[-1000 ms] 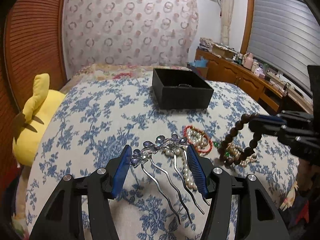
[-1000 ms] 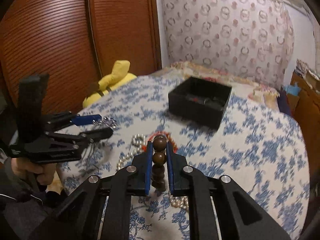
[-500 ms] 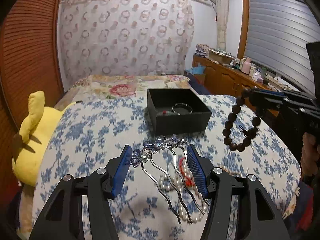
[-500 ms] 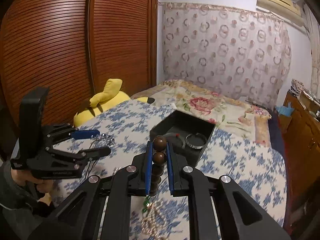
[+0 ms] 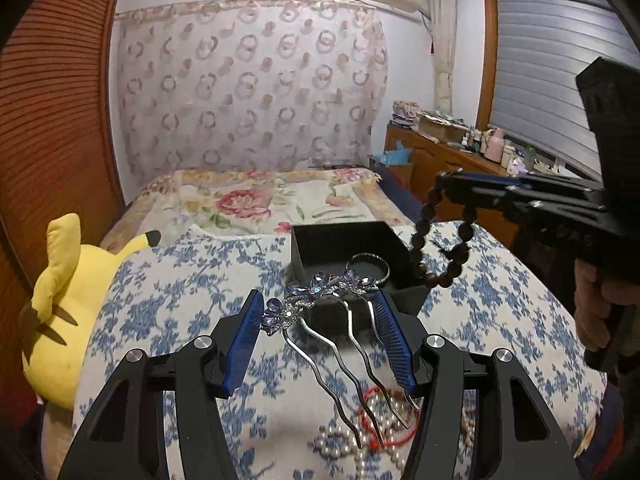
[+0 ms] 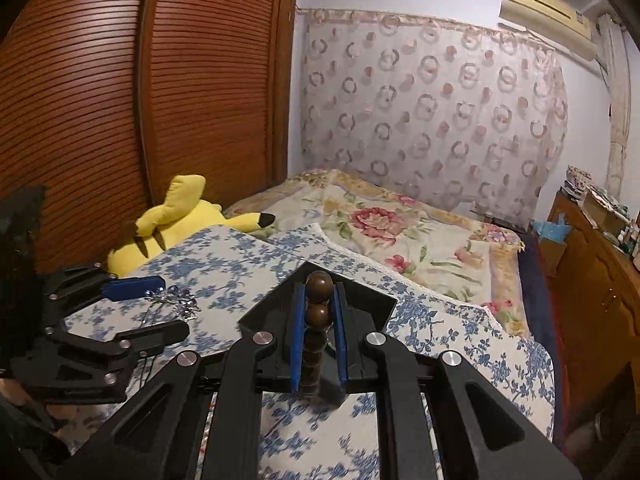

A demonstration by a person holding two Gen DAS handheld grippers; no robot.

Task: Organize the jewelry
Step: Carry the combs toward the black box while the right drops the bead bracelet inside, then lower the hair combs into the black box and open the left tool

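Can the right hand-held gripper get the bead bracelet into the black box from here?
Probably yes: the right hand-held gripper holds the bracelet above the open box, with nothing between them.

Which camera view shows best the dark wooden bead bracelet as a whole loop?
The left wrist view: the bead bracelet hangs there as an open loop from the right gripper. The right wrist view shows only a few beads stacked between its blue pads.
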